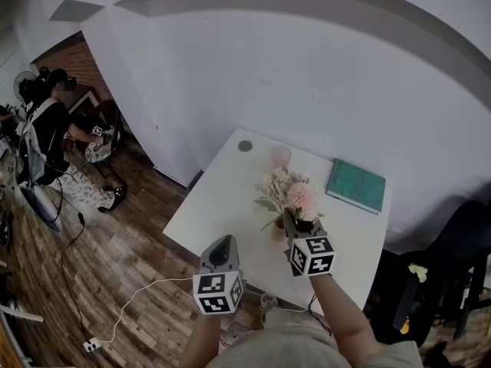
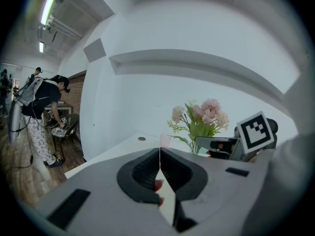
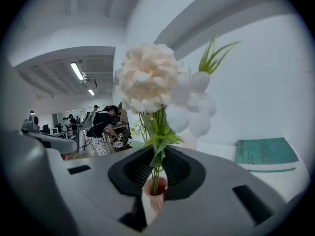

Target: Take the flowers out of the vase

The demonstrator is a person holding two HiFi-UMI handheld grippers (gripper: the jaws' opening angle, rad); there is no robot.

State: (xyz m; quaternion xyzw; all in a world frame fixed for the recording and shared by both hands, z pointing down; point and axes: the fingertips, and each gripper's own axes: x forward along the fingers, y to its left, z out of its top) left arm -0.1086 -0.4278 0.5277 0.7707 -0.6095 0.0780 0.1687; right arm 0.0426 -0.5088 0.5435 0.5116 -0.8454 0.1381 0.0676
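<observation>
Left claw (image 2: 159, 154): pressed together with nothing between its jaws, held at the near edge of the white tabletop (image 1: 222, 194). Right claw (image 3: 158, 152): pinching the green stems of the flowers (image 3: 147, 77) just above the mouth of the small pinkish vase (image 3: 154, 193), with the stem ends inside the vase. A green book (image 1: 356, 185) lies toward the tabletop's far right corner.

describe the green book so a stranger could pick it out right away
Start at the white table. Near its far right corner, to the right of the flowers and the pale pink cup, lies the book. It is the only flat, teal-green thing there, while its neighbours stand upright.
</observation>
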